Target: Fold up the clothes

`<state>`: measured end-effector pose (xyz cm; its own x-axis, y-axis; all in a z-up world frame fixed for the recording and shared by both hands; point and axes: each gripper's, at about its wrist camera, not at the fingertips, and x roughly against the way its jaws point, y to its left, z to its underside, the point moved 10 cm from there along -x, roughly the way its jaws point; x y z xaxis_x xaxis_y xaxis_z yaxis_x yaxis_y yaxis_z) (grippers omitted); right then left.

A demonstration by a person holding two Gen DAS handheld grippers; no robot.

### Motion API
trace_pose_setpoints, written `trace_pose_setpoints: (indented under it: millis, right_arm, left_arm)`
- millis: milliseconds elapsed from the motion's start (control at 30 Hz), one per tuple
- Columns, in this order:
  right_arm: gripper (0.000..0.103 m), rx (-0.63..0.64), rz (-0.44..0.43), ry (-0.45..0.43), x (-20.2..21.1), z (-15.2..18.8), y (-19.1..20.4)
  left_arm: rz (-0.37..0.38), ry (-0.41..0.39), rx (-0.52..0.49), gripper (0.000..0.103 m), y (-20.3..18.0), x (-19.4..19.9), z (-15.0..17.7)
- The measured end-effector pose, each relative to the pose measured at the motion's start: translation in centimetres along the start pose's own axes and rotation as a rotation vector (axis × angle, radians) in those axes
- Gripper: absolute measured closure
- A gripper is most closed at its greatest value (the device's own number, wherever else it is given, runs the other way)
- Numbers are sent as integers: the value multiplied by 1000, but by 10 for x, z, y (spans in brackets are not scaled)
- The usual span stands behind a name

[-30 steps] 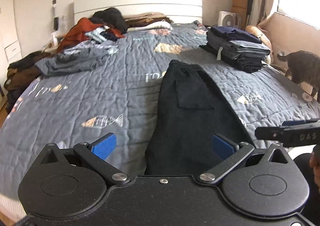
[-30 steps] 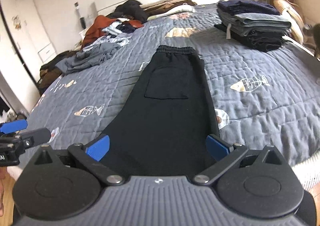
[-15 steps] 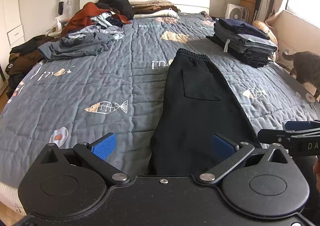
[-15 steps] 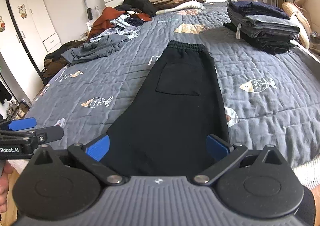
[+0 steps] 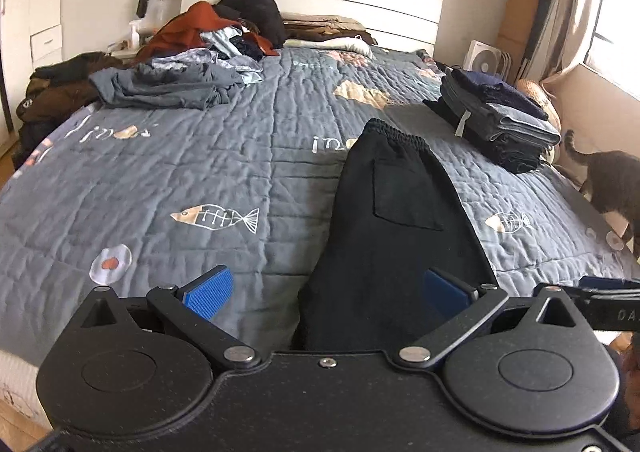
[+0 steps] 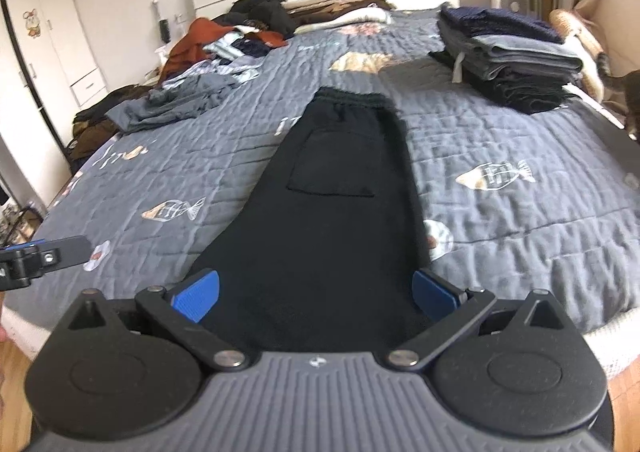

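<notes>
- Tongs first: left tongs (image 5: 326, 294) are spread wide and hold nothing, one blue pad over the quilt, the other over the near end of the black trousers (image 5: 394, 219).
- Right tongs (image 6: 314, 294) are likewise spread and empty, with both pads straddling the trousers' near end.
- Neither pair appears to touch the cloth; I cannot tell how high they hover.
- Trousers lie flat along the bed (image 5: 152, 187), leg ends towards the camera, pocket upward, elastic waistband at the far end.
- Step in hand, as I judge it: the garment is laid out lengthwise, seemingly already halved leg on leg, and awaits its crosswise fold.
- Next move likely calls for both tongs to drop onto the two near corners of the leg ends, pinch through all the layers, then lift and carry them up to the waistband.
- Soft cloth may sag or slip, so the two grips want to be level and even.
- Quilt around the trousers is bare, so nothing blocks the fold path.
- Folded stack (image 6: 508, 51) sits farther off at the bed's right edge, a likely place for the finished piece.
- Cat (image 5: 618, 179) stands beside the bed on the right, near that stack; it could wander in.
- Unfolded heap (image 5: 208, 51) waits at the far left by the headboard, well apart.
</notes>
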<state>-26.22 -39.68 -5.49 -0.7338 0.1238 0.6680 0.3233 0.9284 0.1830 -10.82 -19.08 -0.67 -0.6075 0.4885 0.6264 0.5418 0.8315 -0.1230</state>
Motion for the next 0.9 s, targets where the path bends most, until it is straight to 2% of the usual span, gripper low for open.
trace_pose_setpoints:
  millis: [200,433,900]
  right_arm:
    - [0,-5,8,-16,3,-6,-16]
    - [0,-57,-51,27,-11,-6,-28]
    - [0,-96,-139,131,-107,-14,-43]
  left_arm:
    - [-31,2,-59,0,-10,-2,-3]
    - [-20,62,-112,0,-25,-21,9]
    - [-13,198,-135,0,-24,-113,17]
